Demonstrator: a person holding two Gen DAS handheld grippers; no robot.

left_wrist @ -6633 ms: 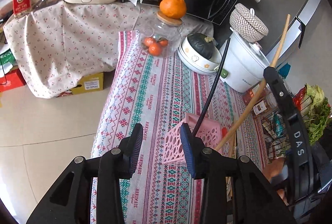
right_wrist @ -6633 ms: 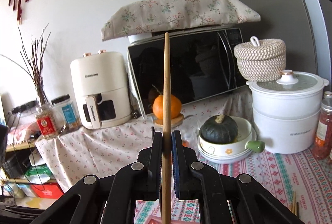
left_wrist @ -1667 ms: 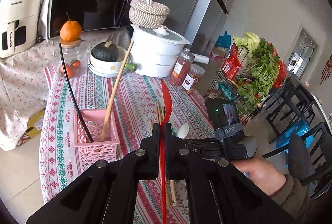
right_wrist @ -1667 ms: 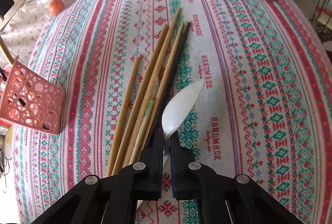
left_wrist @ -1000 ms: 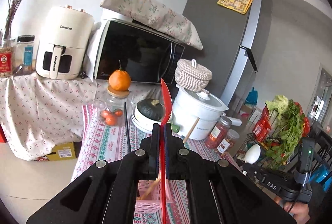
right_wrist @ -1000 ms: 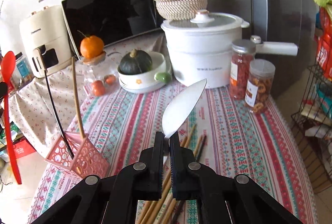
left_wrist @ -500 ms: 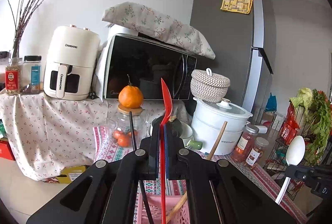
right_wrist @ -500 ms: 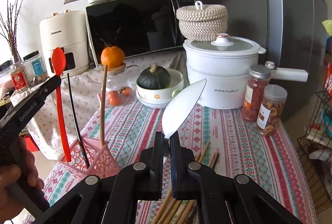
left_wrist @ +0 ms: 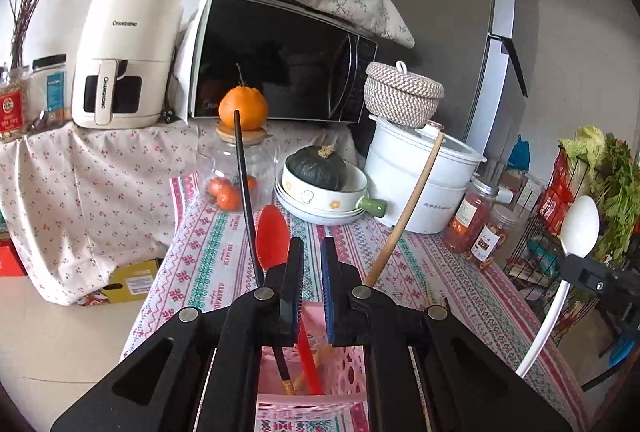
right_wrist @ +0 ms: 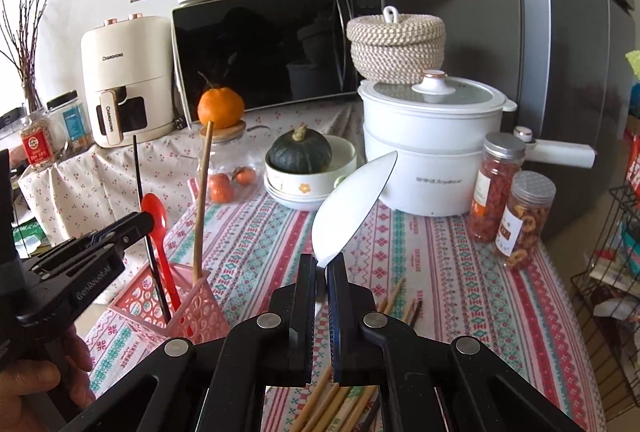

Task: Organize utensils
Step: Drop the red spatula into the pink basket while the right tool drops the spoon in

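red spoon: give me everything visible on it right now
The red spoon is one glossy piece, plastic or silicone by its look, with an oval bowl and a long slim handle. It stands bowl up, leaning slightly, handle end down inside the pink perforated basket, beside a black chopstick and a wooden chopstick. The left tool is open around it, the spoon close against one finger; contact is unclear. Its lower tip is hidden inside the basket.

Left gripper [left_wrist: 311, 252] jaws now parted; long red plastic spoon [left_wrist: 272, 236] released, now standing in pink perforated plastic basket [right_wrist: 200, 312] beside black chopstick [left_wrist: 244, 188] and wooden chopstick [left_wrist: 408, 208].
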